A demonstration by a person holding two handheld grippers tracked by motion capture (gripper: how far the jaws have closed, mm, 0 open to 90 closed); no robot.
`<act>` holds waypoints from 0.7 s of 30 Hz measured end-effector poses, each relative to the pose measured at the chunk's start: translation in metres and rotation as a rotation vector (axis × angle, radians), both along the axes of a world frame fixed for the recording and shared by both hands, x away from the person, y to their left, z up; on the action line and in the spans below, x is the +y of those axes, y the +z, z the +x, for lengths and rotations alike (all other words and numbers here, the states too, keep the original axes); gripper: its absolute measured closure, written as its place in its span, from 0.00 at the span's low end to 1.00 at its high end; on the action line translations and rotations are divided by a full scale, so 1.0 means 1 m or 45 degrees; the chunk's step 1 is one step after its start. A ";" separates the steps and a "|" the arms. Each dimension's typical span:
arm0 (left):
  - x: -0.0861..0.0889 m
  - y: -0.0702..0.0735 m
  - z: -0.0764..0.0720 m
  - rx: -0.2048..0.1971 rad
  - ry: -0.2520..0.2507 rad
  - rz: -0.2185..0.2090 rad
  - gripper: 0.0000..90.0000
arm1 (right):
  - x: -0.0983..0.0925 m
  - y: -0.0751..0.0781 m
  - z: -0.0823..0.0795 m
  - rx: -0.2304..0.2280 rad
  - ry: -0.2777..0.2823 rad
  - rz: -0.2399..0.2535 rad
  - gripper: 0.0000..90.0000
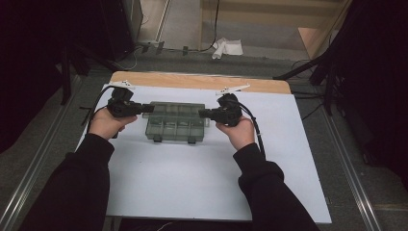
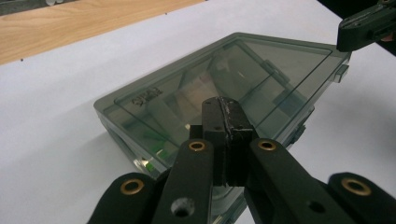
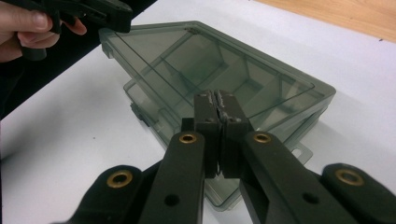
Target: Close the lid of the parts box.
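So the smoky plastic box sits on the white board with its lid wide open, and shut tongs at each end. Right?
Not quite: the box has its lid closed, as the left gripper view shows. It does sit on the white board, with the left tongs and right tongs shut at its ends.

1. In the left gripper view, the near corner of the grey plastic box (image 2: 187, 100) sits behind the closed black jaws, so that corner is hidden.
2. In the right gripper view, the box's near end is likewise covered by that gripper's closed jaws.
3. The embossed lettering (image 2: 145, 95) on the box lid is too small to read.
4. Whether the box's compartments hold anything cannot be told through the tinted lid.
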State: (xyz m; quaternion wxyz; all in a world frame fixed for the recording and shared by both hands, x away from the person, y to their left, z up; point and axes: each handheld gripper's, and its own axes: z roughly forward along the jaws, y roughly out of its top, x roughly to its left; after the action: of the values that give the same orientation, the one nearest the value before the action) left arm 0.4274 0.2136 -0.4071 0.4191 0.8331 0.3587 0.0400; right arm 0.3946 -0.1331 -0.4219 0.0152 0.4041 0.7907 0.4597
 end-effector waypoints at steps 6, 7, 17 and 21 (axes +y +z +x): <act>0.002 -0.007 -0.007 -0.004 0.016 0.013 0.99 | 0.002 -0.010 -0.001 0.015 0.001 -0.005 1.00; 0.002 -0.008 -0.008 0.003 0.017 0.013 1.00 | 0.002 -0.011 -0.001 0.020 0.001 -0.003 1.00; 0.003 -0.022 -0.015 0.027 0.005 -0.015 0.99 | 0.010 -0.024 -0.003 0.048 0.020 -0.047 1.00; 0.002 -0.028 -0.015 0.039 -0.002 -0.004 0.99 | 0.011 -0.028 -0.002 0.052 0.024 -0.056 1.00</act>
State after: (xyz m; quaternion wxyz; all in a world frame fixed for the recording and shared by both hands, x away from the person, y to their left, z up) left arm 0.4120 0.2158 -0.4349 0.4149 0.8333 0.3644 0.0263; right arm 0.3921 -0.1222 -0.4503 0.0037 0.4055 0.8044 0.4341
